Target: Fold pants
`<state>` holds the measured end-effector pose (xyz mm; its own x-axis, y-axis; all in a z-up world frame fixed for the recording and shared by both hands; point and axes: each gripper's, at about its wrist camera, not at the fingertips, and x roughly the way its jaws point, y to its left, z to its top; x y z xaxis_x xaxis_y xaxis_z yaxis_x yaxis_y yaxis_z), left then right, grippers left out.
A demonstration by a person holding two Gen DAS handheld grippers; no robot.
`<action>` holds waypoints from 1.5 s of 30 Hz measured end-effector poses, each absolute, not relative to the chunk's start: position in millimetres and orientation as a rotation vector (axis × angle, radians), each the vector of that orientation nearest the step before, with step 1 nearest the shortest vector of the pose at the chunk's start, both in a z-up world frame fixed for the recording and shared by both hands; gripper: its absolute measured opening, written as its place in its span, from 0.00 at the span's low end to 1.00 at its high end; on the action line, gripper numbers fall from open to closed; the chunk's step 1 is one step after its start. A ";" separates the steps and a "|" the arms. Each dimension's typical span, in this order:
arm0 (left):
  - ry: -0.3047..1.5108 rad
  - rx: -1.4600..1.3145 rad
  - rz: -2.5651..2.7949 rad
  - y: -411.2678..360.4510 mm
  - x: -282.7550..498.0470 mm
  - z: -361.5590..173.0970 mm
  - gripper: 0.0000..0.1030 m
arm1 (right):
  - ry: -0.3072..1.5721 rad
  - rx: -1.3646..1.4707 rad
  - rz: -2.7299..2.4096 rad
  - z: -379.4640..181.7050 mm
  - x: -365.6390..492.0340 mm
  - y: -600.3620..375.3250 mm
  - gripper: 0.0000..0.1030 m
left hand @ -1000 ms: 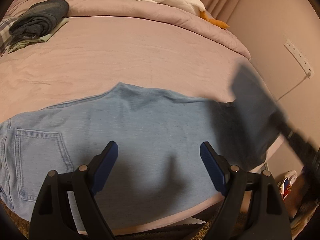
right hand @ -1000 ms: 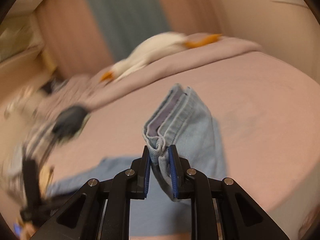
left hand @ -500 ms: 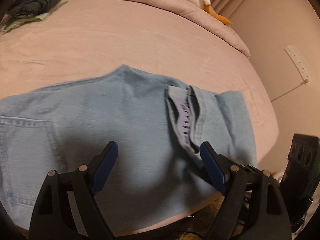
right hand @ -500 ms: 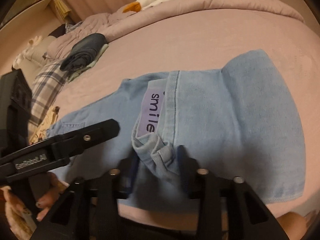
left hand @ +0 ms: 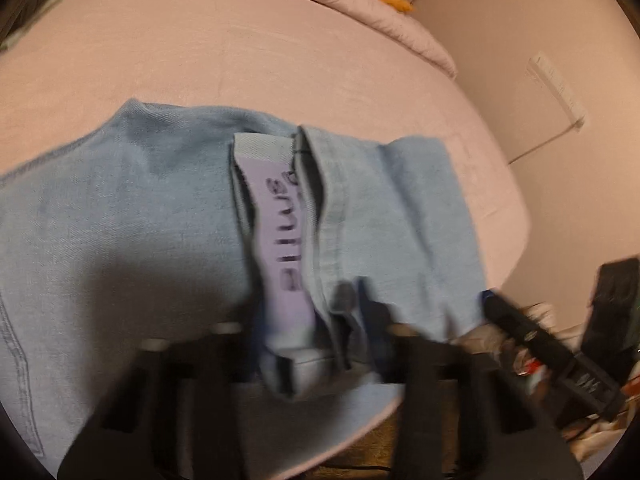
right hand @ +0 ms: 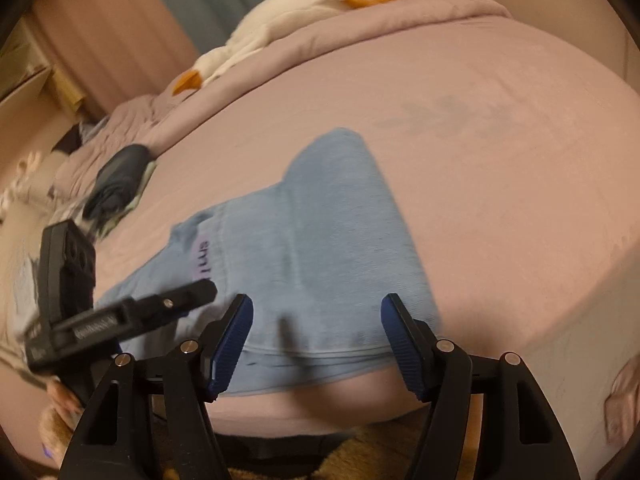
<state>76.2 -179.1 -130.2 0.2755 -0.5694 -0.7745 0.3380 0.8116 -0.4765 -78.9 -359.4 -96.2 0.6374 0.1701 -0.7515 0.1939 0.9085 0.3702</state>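
Light blue jeans (left hand: 132,216) lie across the pink bed, one end folded back over the rest, with a lilac "smile" waistband label (left hand: 280,240) showing. My left gripper (left hand: 312,344) is blurred and its fingers stand close on either side of the folded waistband edge at the bed's near side. My right gripper (right hand: 316,344) is open and empty just above the folded denim (right hand: 332,248) near the bed's front edge. The left gripper also shows in the right wrist view (right hand: 200,294).
A white goose plush (right hand: 280,28) lies on the rolled duvet at the far side. Dark folded clothes (right hand: 120,176) sit at the bed's far left. A wall (left hand: 540,60) with a power strip stands to the right. Clutter (left hand: 560,340) lies on the floor.
My right gripper has let go of the waistband, opened wide and pulled back. My left gripper has moved in and narrowed around the folded waistband edge.
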 end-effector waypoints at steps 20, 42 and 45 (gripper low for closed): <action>1.095 -0.279 -0.479 -115.9 57.4 -94.9 0.20 | 0.915 0.425 -0.073 -103.1 -75.8 -358.4 0.65; 1.074 -0.246 -0.536 -133.5 75.1 -105.2 0.04 | 0.924 0.398 -0.066 -100.7 -73.8 -355.2 0.65; 1.018 -0.219 -0.462 -107.3 61.9 -94.3 0.02 | 0.913 0.391 -0.062 -98.0 -74.7 -353.7 0.65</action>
<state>61.9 -107.3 -94.3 0.4396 -0.4682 -0.7665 0.2682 0.8829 -0.3855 -74.7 -353.7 -98.0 0.6147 0.1122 -0.7808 0.2164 0.9279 0.3037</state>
